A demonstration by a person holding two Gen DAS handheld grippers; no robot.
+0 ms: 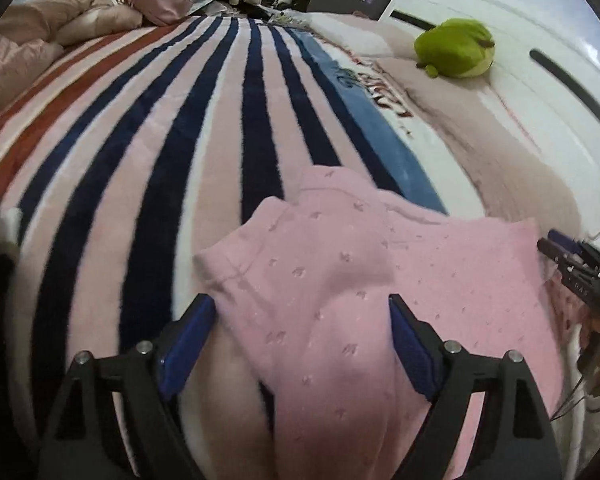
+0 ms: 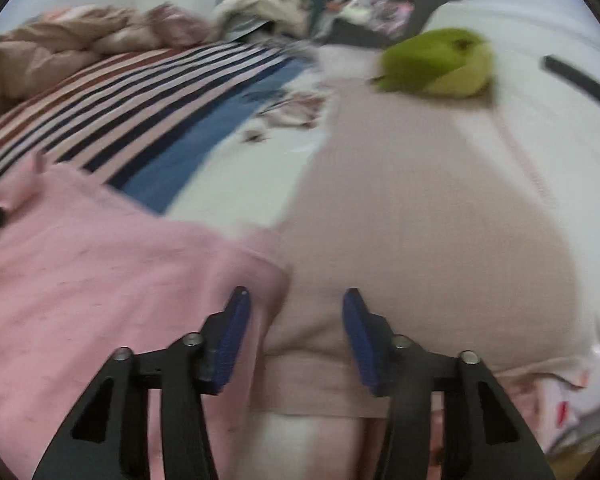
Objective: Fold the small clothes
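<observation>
One pink garment [image 1: 340, 264], one green plush [image 1: 456, 46], one striped blanket [image 1: 180, 120]

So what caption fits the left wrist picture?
Open left gripper over pink clothes on a striped blanket, green plush beyond.

Lighting's pretty flat and soft in both views, kind of dim indoor light with a cool cast, no hard shadows anywhere. The white headboard [image 1: 512, 36] catches the brightest light and looks a bit washed out. Heavy fisheye bend in both, with straight stripes on the striped blanket [image 1: 172, 128] fanning into curves and black vignette in the corners. The left wrist view is mildly smeared, sharper near the middle. The right wrist view is much worse: motion blur everywhere, and the green plush toy [image 2: 436, 64] is smudged into a streak.
</observation>
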